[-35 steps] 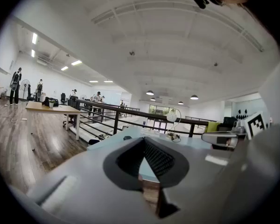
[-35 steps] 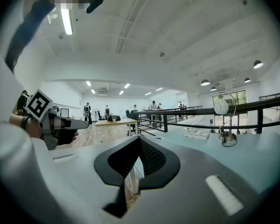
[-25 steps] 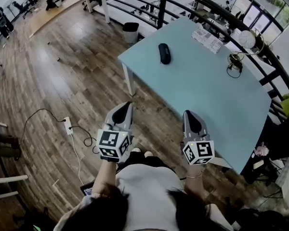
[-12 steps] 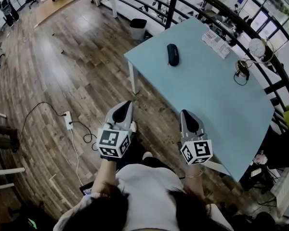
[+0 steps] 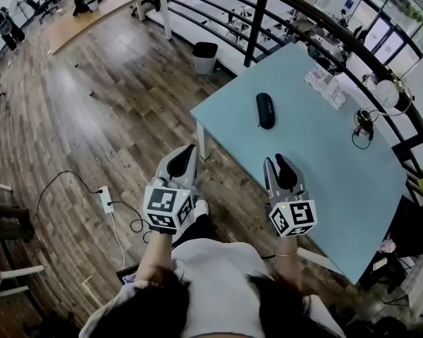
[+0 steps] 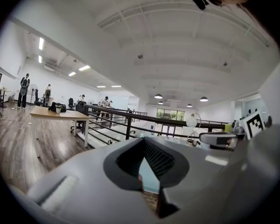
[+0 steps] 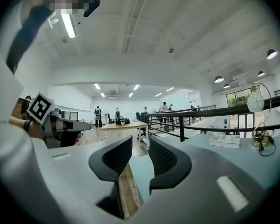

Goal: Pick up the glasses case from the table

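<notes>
The black oval glasses case [image 5: 265, 110] lies on the light blue table [image 5: 317, 150], near its left corner, in the head view. Both grippers hover side by side short of the table's near edge, well apart from the case. My left gripper [image 5: 185, 158] hangs over the wooden floor with its jaws shut [image 6: 143, 146] and nothing in them. My right gripper [image 5: 280, 166] is at the table's near edge; its jaws are opening, a narrow gap shows between the pads [image 7: 140, 146], and nothing is between them. The case is not visible in either gripper view.
A black railing [image 5: 324, 16] runs behind the table. Papers [image 5: 326, 86], a black cable loop [image 5: 364, 122] and a round white clock-like thing [image 5: 388, 94] sit at the table's far side. A dark bin [image 5: 205, 57] and a power strip [image 5: 107, 199] are on the floor.
Both grippers have moved forward toward the table, and the case now sits lower and nearer in the head view. The right jaws have parted from shut.
</notes>
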`<state>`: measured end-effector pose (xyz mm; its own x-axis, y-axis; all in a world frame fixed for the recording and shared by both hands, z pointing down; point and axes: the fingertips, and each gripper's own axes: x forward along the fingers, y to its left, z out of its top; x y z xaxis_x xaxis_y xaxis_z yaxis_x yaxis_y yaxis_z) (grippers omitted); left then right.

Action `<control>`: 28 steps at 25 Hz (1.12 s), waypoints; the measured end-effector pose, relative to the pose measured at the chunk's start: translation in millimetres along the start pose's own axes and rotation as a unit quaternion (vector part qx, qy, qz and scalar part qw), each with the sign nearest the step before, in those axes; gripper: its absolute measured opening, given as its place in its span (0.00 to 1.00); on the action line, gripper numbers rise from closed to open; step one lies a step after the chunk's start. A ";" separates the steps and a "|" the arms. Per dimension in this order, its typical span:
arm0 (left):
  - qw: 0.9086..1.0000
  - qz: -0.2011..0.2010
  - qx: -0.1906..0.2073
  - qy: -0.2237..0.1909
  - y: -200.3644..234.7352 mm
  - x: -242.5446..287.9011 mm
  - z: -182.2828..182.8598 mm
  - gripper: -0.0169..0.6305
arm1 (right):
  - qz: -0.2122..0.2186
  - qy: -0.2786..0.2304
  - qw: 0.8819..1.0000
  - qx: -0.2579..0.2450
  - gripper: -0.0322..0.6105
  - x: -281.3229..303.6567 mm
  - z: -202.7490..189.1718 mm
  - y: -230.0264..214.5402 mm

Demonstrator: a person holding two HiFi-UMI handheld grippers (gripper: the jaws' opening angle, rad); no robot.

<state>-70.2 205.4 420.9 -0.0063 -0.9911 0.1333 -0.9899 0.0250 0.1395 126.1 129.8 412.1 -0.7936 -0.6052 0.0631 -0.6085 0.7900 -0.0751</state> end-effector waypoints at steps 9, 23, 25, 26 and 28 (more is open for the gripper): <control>1.000 -0.024 0.008 0.010 61.5 40.2 11.5 0.11 | -0.020 0.010 1.000 0.012 0.30 74.9 -1.0 5.7; 0.999 -0.031 -0.011 0.037 98.4 103.2 -5.8 0.11 | -0.049 0.044 0.998 0.024 0.37 127.4 -21.1 -27.9; 0.999 -0.030 -0.009 0.035 103.8 123.1 -2.6 0.11 | -0.048 0.042 0.998 0.027 0.38 143.0 -21.4 -41.1; 0.999 -0.032 -0.007 0.033 105.7 134.6 0.9 0.11 | -0.049 0.041 0.998 0.028 0.39 151.4 -19.9 -48.6; 0.999 -0.037 0.000 0.028 108.2 158.9 11.5 0.11 | -0.053 0.035 0.998 0.029 0.40 168.2 -14.2 -64.5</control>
<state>-180.0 49.1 445.9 0.0745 -0.9814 0.1767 -0.9873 -0.0477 0.1516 31.9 -21.6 441.7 -0.7239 -0.6751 0.1424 -0.6897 0.7137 -0.1225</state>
